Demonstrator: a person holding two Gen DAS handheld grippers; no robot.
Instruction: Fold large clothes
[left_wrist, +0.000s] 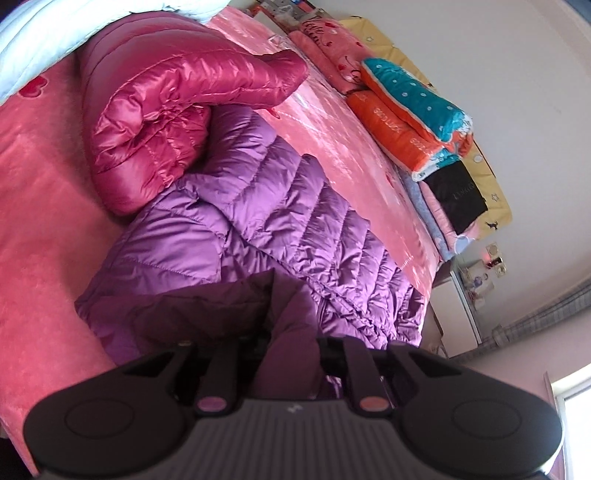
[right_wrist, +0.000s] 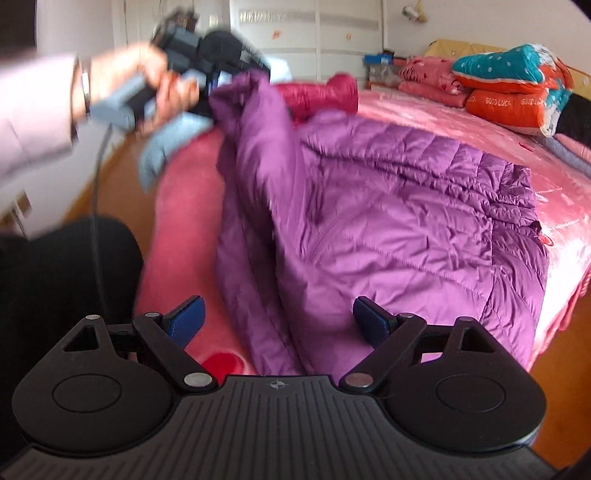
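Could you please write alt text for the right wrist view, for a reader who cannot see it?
A purple puffer jacket lies on a pink bed, one end lifted by the left gripper in a person's hand. The right gripper, fingers open, hangs just short of its near edge. Folded bedding is stacked behind.

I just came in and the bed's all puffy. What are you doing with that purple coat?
A person is folding the purple puffer jacket on the pink bed. The left gripper has its jaws shut on a fold of the jacket and holds it lifted. The right gripper is open, holding nothing. A red puffer jacket lies beside it.
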